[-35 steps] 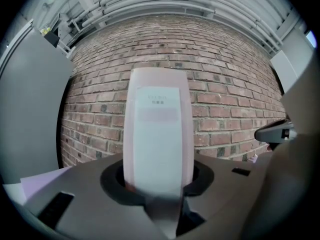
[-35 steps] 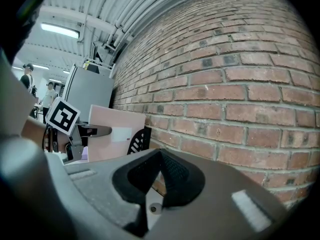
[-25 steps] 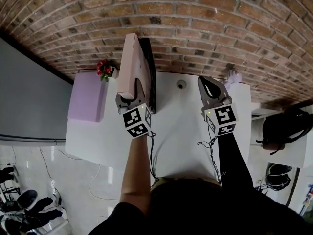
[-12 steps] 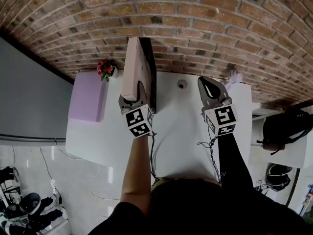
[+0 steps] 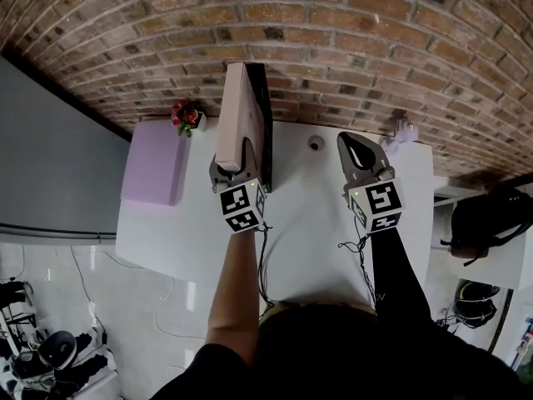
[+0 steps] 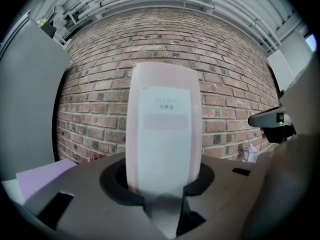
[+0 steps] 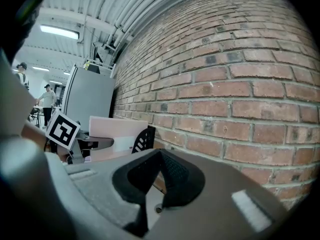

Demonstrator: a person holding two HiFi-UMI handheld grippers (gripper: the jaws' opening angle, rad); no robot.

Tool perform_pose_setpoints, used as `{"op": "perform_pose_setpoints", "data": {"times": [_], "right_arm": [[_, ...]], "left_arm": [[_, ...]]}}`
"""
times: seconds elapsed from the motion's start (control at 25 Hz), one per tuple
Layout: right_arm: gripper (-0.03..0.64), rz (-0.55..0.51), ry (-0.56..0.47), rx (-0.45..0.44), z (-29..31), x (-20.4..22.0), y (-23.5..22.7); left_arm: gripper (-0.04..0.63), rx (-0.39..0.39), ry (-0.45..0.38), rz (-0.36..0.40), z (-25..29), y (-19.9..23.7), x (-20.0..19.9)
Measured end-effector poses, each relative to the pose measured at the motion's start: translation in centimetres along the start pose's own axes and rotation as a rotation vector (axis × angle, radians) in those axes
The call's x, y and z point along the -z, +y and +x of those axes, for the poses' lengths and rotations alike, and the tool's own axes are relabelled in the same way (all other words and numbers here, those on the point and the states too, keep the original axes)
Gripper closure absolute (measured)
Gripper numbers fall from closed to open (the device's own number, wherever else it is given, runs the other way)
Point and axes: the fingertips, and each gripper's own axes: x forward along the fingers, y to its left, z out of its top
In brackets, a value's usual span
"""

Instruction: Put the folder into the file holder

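A pink folder [image 5: 239,115] stands upright on its edge over the white table [image 5: 308,223], close against the left side of the black mesh file holder [image 5: 264,123]. My left gripper [image 5: 234,166] is shut on the folder's near spine. In the left gripper view that spine with its white label [image 6: 165,134] rises between the jaws. My right gripper [image 5: 353,142] hovers over the table to the right, shut and with nothing in it. The right gripper view shows the folder [image 7: 112,129] and the file holder [image 7: 144,140] at the left.
A lilac folder [image 5: 154,167] lies at the table's left end, with red flowers [image 5: 185,115] behind it. A round cable hole [image 5: 316,143] and a small pale object [image 5: 405,129] sit near the brick wall [image 5: 333,48]. A black backpack [image 5: 495,215] lies off to the right.
My left gripper has carried the pink folder a little to the right, closer to the file holder, and the folder now stands more upright. My right gripper has stayed where it was.
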Motion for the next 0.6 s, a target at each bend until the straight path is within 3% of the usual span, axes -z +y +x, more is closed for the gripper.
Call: {"op": "perform_pose_setpoints", "data": {"times": [0.28,0.6], "right_arm": [[0.617,-0.006,-0.003,-0.012,-0.4,-0.3,1.3],[0.617,-0.021,-0.003,0.002,-1.4,-0.6,1.8]], "left_arm": [[0.436,0.027,-0.027,-0.017,0.0,-0.5,0.3],[0.418,0.021,0.067,-0.013,0.4,-0.2,3.1]]}}
